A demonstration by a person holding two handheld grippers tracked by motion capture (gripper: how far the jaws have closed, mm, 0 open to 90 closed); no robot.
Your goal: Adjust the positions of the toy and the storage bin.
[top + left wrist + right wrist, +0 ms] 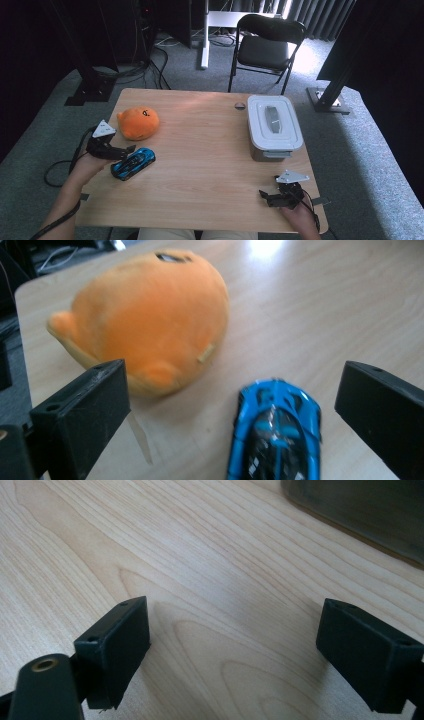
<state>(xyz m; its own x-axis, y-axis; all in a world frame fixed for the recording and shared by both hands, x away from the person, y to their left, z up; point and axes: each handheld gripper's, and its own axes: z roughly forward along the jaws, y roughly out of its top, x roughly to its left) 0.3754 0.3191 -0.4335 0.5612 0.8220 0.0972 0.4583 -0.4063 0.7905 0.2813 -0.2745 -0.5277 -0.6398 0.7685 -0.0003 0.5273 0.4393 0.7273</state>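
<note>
Nearest the high camera, your two forearms come in from the bottom edge of the wooden table (200, 165). Your left gripper (131, 149) sits at the table's left side, its jaws spread and pointing right at the tail of a blue toy car (133, 163), which lies flat near the left edge, angled toward the table's middle. Just behind the car, an orange plush toy (138, 122) rests on the wood, close to it but apart. Your right gripper (266, 196) lies low at the near right corner, jaws parted and holding nothing. Beyond it, on the right side, stands a grey lidded box (274, 127) with its white lid on. A black folding chair (267, 42) stands on the carpet behind the table.

In the left gripper view, your left gripper (232, 405) stands wide open, one black jaw at lower left and the other at right, with the blue toy car (275, 432) on the table between them, nearer the right jaw. Neither jaw touches it. The orange plush toy (145, 320) fills the upper left, just beyond the left jaw; the car's nose stops short of it.

In the right gripper view, your right gripper (235, 640) is likewise wide open over bare wood grain of the table (200, 555), clasping nothing. A dark edge of the grey lidded box (360, 510) crosses the upper right corner, well ahead of the jaws.
</note>
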